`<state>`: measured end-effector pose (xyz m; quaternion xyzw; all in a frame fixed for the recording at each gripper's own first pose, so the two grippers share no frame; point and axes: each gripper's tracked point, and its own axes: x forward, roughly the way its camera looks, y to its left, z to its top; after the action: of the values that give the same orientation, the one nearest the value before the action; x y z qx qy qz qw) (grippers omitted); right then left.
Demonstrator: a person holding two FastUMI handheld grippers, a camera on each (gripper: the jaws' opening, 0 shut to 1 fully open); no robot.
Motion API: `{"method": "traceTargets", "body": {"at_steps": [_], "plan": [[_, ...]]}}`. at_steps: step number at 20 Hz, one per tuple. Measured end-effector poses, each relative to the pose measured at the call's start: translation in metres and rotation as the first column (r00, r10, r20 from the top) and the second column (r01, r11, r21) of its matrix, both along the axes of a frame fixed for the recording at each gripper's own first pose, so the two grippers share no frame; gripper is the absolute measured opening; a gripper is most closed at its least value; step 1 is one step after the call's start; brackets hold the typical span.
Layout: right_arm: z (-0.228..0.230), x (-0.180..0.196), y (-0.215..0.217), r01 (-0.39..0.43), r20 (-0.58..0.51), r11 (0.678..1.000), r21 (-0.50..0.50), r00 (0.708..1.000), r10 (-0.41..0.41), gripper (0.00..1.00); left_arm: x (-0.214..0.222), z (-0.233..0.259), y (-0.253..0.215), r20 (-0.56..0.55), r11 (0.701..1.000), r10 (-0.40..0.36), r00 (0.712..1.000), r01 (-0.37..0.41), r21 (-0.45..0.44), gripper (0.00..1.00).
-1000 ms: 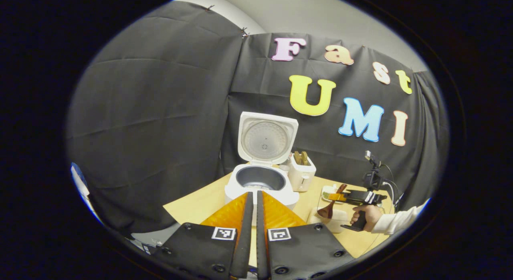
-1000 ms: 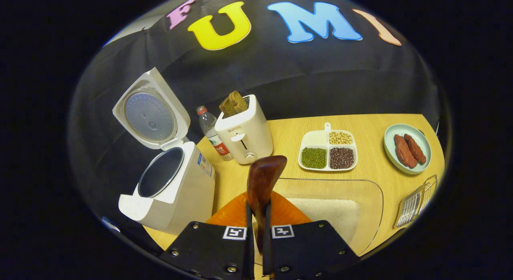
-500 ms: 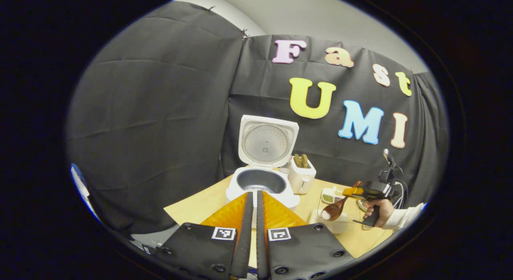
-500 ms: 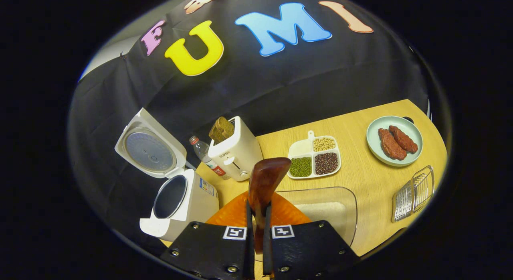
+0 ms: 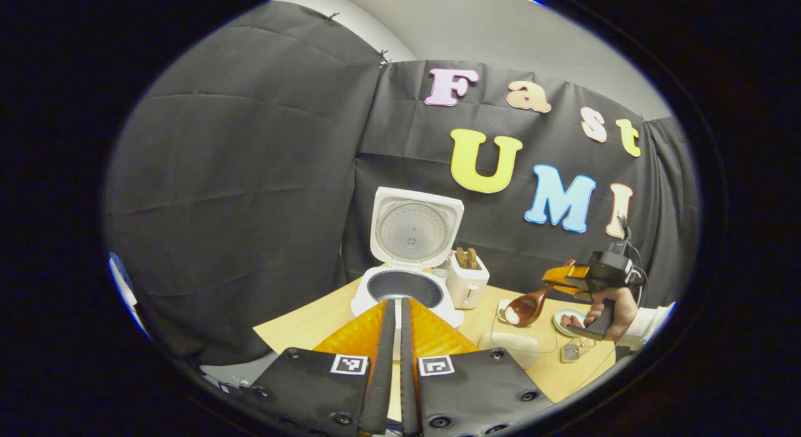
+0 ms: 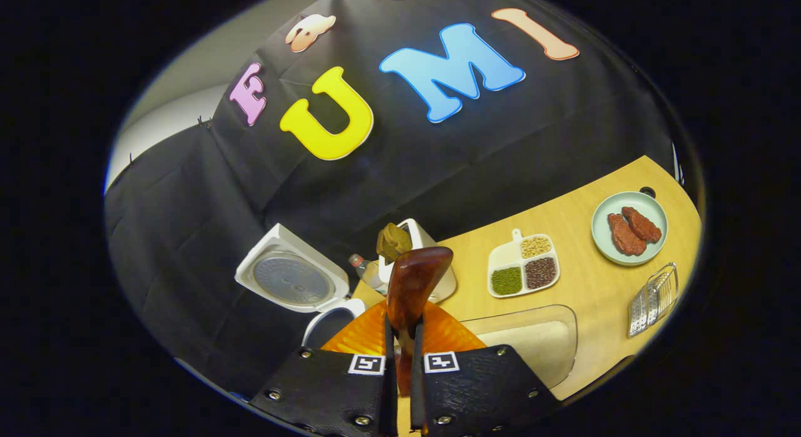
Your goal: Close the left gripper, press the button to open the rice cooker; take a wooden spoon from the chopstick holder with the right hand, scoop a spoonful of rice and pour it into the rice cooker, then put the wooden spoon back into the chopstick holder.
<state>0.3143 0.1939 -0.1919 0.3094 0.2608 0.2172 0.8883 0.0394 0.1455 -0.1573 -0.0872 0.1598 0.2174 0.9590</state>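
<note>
At the left stands the cooker [image 5: 408,285], lid [image 5: 415,227] tipped up and back, so the pot mouth lies clear for pouring. The left gripper [image 5: 394,337] is clenched on nothing, fingers pressed together, held back at the near edge of the table [image 5: 300,321]; judged from that, its button work is done and it waits out of the way.

Just right of the cooker, at the far edge, are a small bottle [image 6: 366,271] and a toaster [image 5: 467,280] with bread in it. The toaster sits near the straight line from rice to pot, so the carry likely has to go over it.

Further right, the right gripper [image 6: 400,355] grasps the spoon [image 5: 529,305] by its handle, bowl forward and roughly level, with a white heap of rice in it. It hangs above the clear rice tub [image 6: 532,337], well apart from the cooker.

Beyond lie a bean tray [image 6: 524,268], a plate [image 6: 629,252] with two brown pieces, and a wire holder [image 6: 654,299] at the right edge.
</note>
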Motion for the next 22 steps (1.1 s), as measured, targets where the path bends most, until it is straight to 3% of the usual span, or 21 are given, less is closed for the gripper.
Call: {"method": "traceTargets", "body": {"at_steps": [1, 2, 10, 17, 18, 22], "plan": [[0.012, -0.001, 0.01, -0.005, 0.004, 0.999, 0.035, 1.0, 0.005, 0.08, -0.002, 0.002, 0.001, 0.006, 1.0, 0.004, 1.0, -0.004, -0.002, 0.16], [0.021, -0.002, 0.021, -0.012, 0.005, 0.998, 0.062, 1.0, 0.011, 0.09, -0.005, 0.003, 0.003, 0.011, 1.0, 0.007, 1.0, -0.007, -0.004, 0.07], [0.055, 0.009, 0.109, -0.034, 0.002, 0.984, 0.174, 0.999, 0.034, 0.08, -0.033, 0.005, 0.021, 0.023, 1.0, 0.015, 1.0, -0.015, 0.002, 0.07], [0.026, 0.028, 0.196, -0.088, 0.03, 0.996, 0.026, 0.996, 0.087, 0.08, -0.049, -0.002, 0.04, 0.032, 0.999, 0.035, 0.999, -0.034, -0.025, 0.07], [0.018, 0.032, 0.206, -0.095, 0.023, 0.995, 0.007, 0.995, 0.095, 0.08, -0.049, -0.002, 0.044, 0.03, 0.999, 0.038, 0.999, -0.037, -0.024, 0.16], [-0.007, 0.04, 0.244, -0.124, 0.024, 0.988, -0.095, 0.992, 0.127, 0.08, -0.054, -0.009, 0.052, 0.025, 0.998, 0.049, 0.998, -0.048, -0.039, 0.16]]}}
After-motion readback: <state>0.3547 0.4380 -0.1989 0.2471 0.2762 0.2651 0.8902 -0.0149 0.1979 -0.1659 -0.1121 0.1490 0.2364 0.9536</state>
